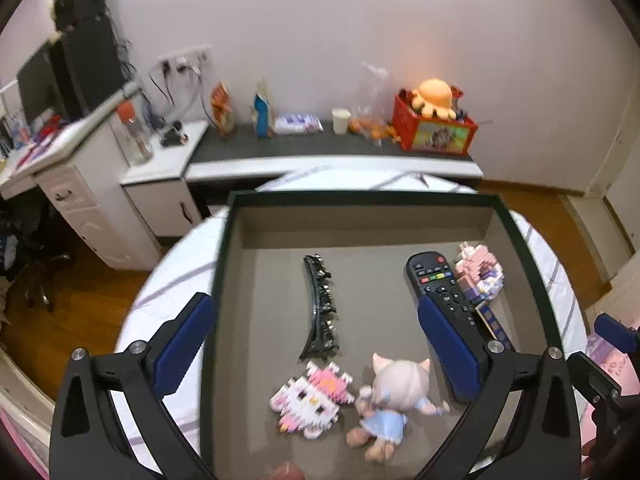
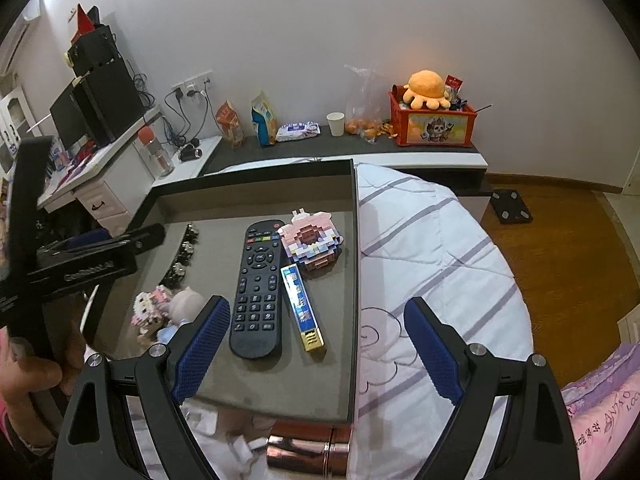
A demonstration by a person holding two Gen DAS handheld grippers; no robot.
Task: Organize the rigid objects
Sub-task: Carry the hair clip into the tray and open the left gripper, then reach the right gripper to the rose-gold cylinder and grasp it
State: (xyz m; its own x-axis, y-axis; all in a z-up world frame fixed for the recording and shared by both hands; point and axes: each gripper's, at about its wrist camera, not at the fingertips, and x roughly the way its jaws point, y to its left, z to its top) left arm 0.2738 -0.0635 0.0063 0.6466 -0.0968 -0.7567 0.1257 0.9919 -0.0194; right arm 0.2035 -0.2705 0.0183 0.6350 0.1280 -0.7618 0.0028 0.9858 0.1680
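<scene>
A dark-rimmed tray with a grey floor lies on the bed. It holds a black hair clip, a black remote, a pink block model, a blue and gold stick, a white and pink block cat and a small pig doll. My left gripper hangs open over the tray above the clip's near end, touching nothing. My right gripper stands open above the tray's near right part, by the remote, with nothing gripped.
A copper-coloured cylinder lies on the bedcover just in front of the tray. A striped white quilt spreads to the right. Behind stand a low sideboard with a red box, a cup and snack bags, and a desk at the left.
</scene>
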